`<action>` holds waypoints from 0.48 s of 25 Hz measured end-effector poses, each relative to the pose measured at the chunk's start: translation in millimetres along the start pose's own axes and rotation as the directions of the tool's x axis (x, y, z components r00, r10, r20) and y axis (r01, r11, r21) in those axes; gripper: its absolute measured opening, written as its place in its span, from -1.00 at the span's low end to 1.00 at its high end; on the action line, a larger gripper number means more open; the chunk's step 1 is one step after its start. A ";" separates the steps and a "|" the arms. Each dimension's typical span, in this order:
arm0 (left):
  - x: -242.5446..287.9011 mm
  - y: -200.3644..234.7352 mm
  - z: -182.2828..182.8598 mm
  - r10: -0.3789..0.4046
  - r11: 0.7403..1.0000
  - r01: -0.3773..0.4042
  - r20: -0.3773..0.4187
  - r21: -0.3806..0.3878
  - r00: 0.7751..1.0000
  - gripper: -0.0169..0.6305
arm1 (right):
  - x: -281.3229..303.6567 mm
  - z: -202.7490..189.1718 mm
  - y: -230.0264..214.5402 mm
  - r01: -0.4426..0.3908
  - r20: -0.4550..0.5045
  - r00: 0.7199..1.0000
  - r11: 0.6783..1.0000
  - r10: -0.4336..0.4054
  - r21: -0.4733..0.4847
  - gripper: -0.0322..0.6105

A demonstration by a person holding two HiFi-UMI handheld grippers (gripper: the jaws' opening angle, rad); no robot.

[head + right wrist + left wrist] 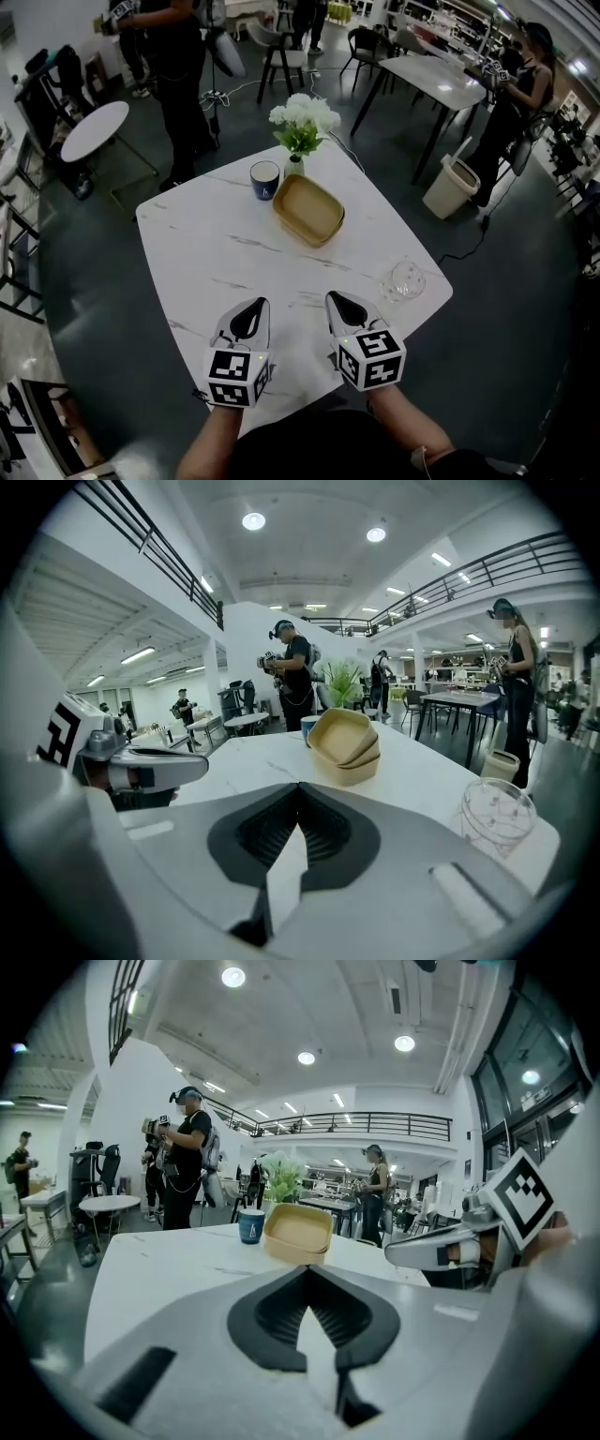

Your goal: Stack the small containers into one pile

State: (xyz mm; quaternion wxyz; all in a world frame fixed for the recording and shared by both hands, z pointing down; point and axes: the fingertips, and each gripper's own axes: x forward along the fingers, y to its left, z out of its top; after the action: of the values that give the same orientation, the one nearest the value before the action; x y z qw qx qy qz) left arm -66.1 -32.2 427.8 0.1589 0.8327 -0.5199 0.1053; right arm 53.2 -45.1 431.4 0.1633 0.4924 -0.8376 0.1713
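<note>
Jaws of the left gripper (253, 309) and right gripper (345, 306) are closed and empty, above the near table (216, 253) edge. The containers (308, 209) sit nested in one pile toward the far side, beside the cup (264, 179). They look light, thin-walled and slightly flexible; grip at the rim.

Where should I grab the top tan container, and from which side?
Probably pinch the top container at its near rim, one jaw inside, one outside, from above on your side: it sits nested and open, and the blue cup and vase crowd its far edge.
</note>
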 end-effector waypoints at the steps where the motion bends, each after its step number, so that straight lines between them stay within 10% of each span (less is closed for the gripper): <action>1: -1.5 -0.8 -5.4 0.000 1.000 0.000 -0.010 -0.004 1.000 -0.97 | -1.2 -5.4 -0.4 0.004 -0.008 1.000 1.000 -0.004 0.009 -0.90; 12: -17.1 -4.3 -37.8 0.011 0.999 -0.013 -0.057 -0.038 0.998 -0.97 | -4.4 -39.3 12.6 -0.013 -0.054 0.998 1.000 0.014 0.014 -0.90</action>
State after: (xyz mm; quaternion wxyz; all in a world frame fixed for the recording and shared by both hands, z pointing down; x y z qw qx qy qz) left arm -70.1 -2.0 456.3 0.1888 0.8231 -0.5220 0.1198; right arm 48.3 -18.3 462.8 0.1813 0.4831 -0.8350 0.1914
